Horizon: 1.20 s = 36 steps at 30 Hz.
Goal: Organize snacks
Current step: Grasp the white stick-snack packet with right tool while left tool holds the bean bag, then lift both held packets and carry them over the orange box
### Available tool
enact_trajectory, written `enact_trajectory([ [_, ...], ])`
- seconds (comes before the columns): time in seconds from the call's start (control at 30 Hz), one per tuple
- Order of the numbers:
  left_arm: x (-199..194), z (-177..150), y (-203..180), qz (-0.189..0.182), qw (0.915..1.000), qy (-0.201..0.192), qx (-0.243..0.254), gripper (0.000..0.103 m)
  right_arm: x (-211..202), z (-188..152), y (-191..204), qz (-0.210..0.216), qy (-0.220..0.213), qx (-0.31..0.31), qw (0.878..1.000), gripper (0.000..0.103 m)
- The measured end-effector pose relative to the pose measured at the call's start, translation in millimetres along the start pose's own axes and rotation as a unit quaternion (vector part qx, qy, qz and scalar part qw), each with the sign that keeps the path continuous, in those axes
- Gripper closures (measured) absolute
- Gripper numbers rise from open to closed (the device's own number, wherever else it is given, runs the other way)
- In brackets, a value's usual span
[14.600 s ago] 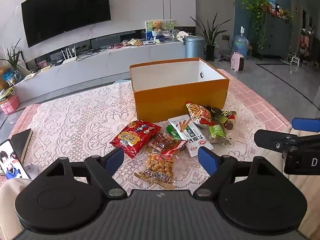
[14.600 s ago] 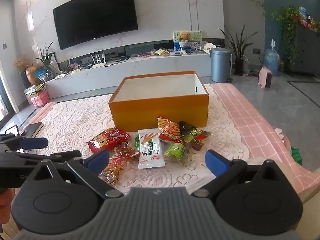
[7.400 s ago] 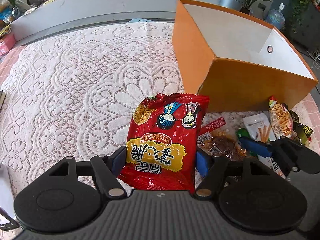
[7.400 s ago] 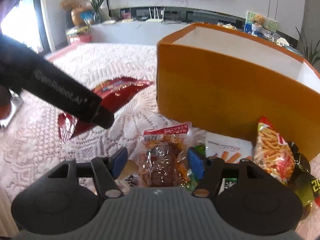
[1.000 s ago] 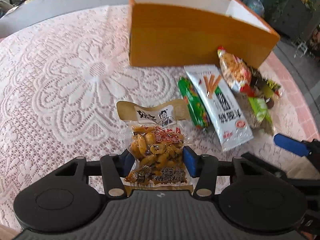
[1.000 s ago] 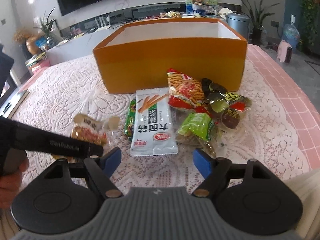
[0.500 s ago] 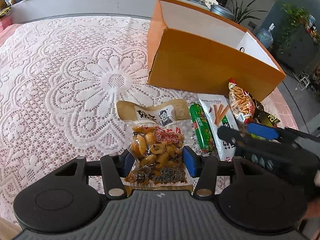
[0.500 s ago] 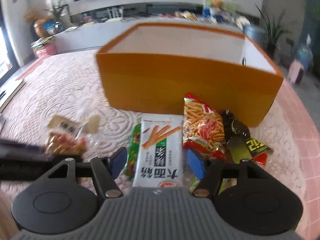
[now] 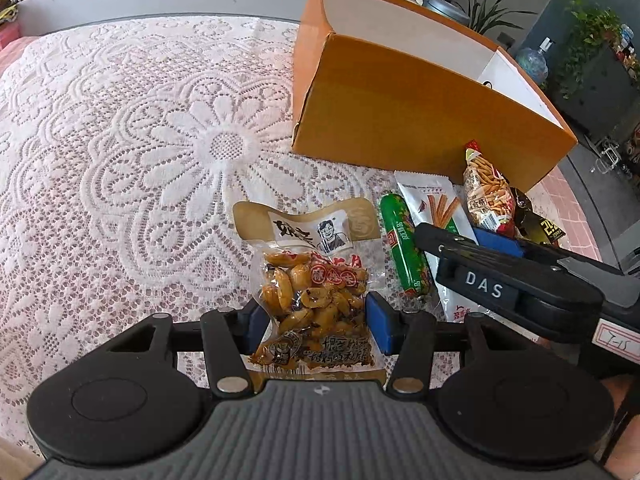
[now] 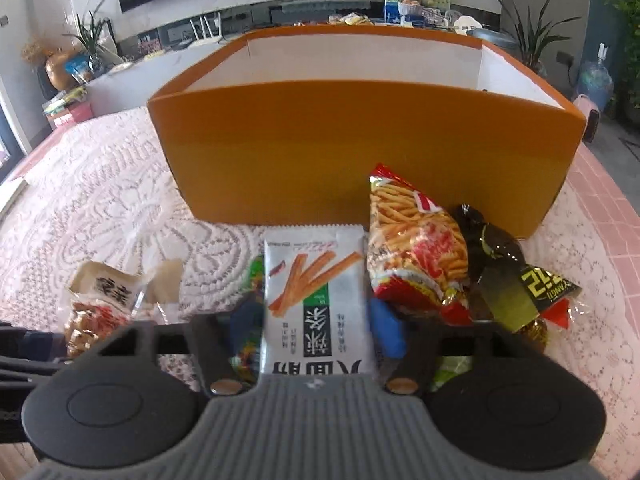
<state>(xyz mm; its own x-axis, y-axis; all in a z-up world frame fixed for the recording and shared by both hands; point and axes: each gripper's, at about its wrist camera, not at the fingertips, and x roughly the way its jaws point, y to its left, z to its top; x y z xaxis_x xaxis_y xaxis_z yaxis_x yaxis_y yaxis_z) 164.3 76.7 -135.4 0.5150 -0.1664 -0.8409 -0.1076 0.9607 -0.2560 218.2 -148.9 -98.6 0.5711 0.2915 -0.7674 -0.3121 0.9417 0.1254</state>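
Left wrist view shows the left gripper [image 9: 316, 318] low in the frame with its blue pads pressed against the two sides of a clear peanut packet [image 9: 312, 280], which lies on the lace tablecloth [image 9: 120, 152] near the bottom centre. To the right of the packet lie a green sausage stick [image 9: 404, 252] and a white stick-snack packet [image 9: 436, 216]; beyond them, at centre right, a chip bag [image 9: 486, 196] and some dark wrappers [image 9: 536, 224] crowd against the front wall of the orange box [image 9: 400, 120]. The right gripper [image 9: 456, 236] reaches in from the right edge over the white packet.

In the right wrist view, the right gripper [image 10: 316, 328] straddles the white stick-snack packet [image 10: 316, 292] at lower centre; its jaws have just been closing, and the blue pads sit at the packet's edges, though motion blur leaves it unclear whether they already press on it. The orange box [image 10: 360, 152] fills the middle of the frame, and its floor is hidden behind the near wall, so whatever it holds cannot be read.

Judging by the layout, the job looks partly done at most: at least five snacks are outside the box on the cloth, two being taken up, the rest still waiting.
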Motion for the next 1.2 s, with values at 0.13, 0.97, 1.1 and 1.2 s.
enact_trajectory([
  [0.13,-1.7,-0.9,1.1,-0.005,1.0000,-0.004,0.004,0.044,-0.4,0.6,1.0,0.001,-0.003,0.002,1.000,0.055],
  [0.97,-48.2,3.3,-10.7,-0.018,0.9978,-0.061,-0.018,0.044,-73.7,-8.4,3.6,0.042,-0.084,-0.014,0.995,0.057],
  [1.1,-67.4,14.7,-23.3,-0.027,0.9970,-0.073,-0.008,0.044,-96.5,-4.1,-3.5,0.038,-0.103,-0.004,0.994,0.057],
  [1.2,-80.5,28.7,-34.8,-0.035,0.9958,-0.084,0.006,0.044,-108.8,4.9,-14.0,0.042,-0.112,0.008,0.993,0.057],
])
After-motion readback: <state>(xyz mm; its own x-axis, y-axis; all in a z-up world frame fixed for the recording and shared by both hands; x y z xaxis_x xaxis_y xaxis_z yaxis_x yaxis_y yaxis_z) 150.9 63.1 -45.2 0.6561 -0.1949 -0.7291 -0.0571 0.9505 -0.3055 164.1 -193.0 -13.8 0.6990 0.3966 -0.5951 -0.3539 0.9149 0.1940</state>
